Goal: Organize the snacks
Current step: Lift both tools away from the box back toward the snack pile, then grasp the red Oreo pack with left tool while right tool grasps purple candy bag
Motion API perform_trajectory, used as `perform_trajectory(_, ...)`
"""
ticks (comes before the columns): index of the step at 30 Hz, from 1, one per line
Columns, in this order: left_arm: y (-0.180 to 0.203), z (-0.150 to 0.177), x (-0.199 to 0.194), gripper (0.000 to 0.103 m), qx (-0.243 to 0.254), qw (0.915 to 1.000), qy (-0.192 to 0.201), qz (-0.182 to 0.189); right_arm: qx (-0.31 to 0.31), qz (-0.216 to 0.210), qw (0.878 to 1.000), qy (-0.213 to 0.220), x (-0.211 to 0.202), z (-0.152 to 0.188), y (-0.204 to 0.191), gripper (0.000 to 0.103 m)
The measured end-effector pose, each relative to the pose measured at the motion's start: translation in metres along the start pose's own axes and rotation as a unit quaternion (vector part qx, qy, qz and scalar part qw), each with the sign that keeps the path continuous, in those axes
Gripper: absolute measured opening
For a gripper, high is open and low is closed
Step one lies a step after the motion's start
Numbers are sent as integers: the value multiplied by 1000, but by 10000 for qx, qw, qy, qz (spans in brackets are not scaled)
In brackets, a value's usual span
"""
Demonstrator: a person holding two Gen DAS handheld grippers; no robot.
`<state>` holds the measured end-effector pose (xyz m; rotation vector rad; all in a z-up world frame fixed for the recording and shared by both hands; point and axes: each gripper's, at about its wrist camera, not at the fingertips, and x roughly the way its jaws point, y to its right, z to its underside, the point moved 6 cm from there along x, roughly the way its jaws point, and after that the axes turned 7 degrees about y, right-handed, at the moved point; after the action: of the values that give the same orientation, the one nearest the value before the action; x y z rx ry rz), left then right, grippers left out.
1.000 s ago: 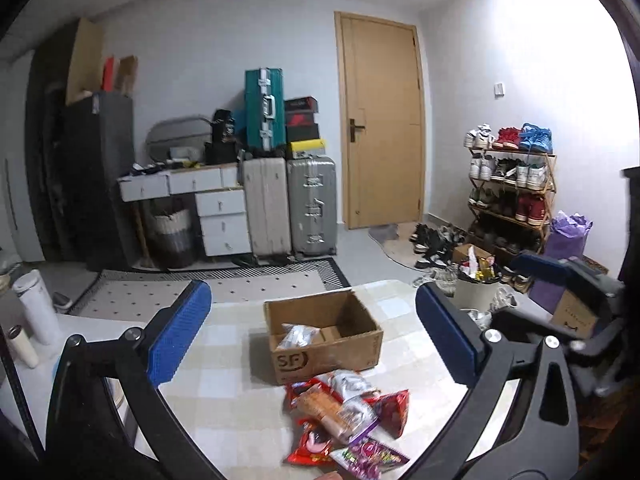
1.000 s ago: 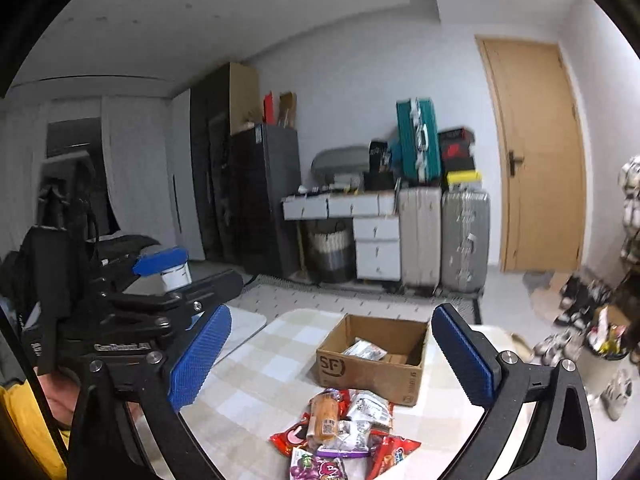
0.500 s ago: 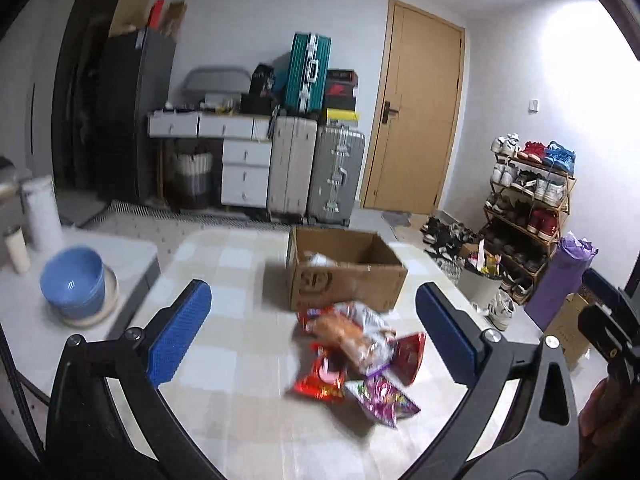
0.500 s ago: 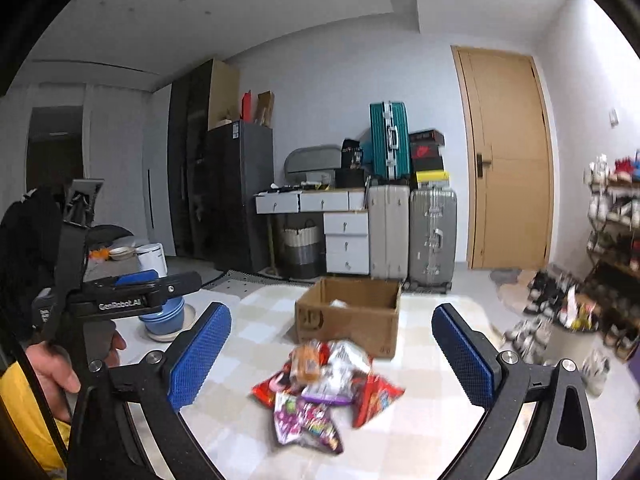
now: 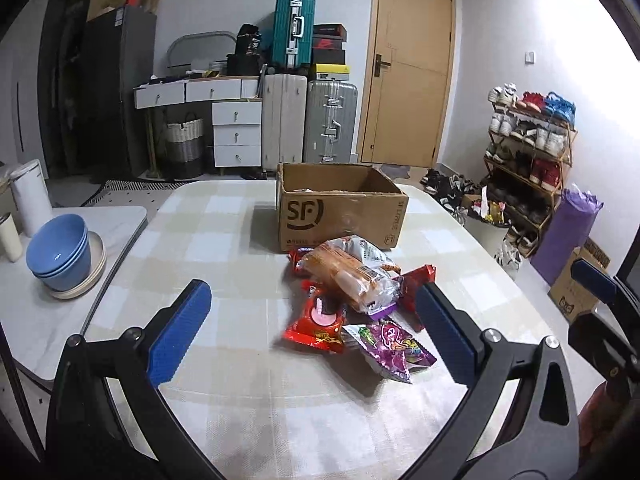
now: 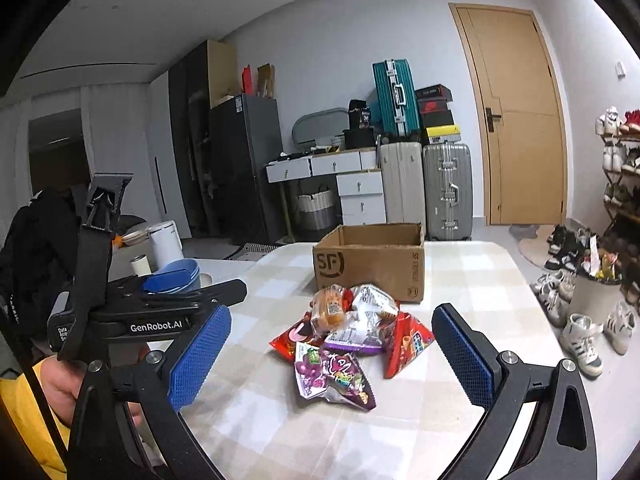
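We are looking at a small heap of snack packets lying on the checked tabletop (image 5: 224, 248), just in front of a cardboard box (image 5: 340, 216). On top is lying a clear bag of orange-brown bread (image 5: 348, 276), its long axis running from 10 o'clock to 4 o'clock in the left wrist view. A silvery-white packet (image 6: 370, 300) is resting against it at 2 o'clock. A red packet with a pink round picture (image 5: 320, 320) is lying at 7 o'clock of the heap, a purple grape-printed packet (image 6: 334, 376) at 6 o'clock, its length pointing toward 4 o'clock, and another red packet (image 6: 408, 344) at 3 o'clock.

The box, printed "SF", is standing open-topped at 12 o'clock of the heap; only a scrap of something pale is showing inside, too little to name. Blue bowls (image 5: 60, 252) are sitting stacked on a plate at 9 o'clock, on a separate white tabletop.

We are holding the left tool (image 5: 316, 336) and the right tool (image 6: 332, 360) above the near edge, both with jaws spread wide and gripping nothing.
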<state>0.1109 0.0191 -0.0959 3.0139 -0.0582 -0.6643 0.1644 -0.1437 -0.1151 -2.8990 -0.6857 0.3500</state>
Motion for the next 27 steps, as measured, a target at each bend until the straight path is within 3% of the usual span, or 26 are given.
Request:
perform_trajectory(11, -12, 15, 23, 102, -184, 9990, -403, -87, 226, -70, 9979, -606, 34, 29, 8, 102)
perform_trajectory(22, -36, 52, 87, 102, -395, 9943, -966, -225, 503, -349, 9878, -1429, 89, 72, 13, 102)
perform_trajectory(27, -33, 61, 128, 102, -481, 9904, -1296, -68, 615, -358, 9859, -1515, 103, 81, 18, 102)
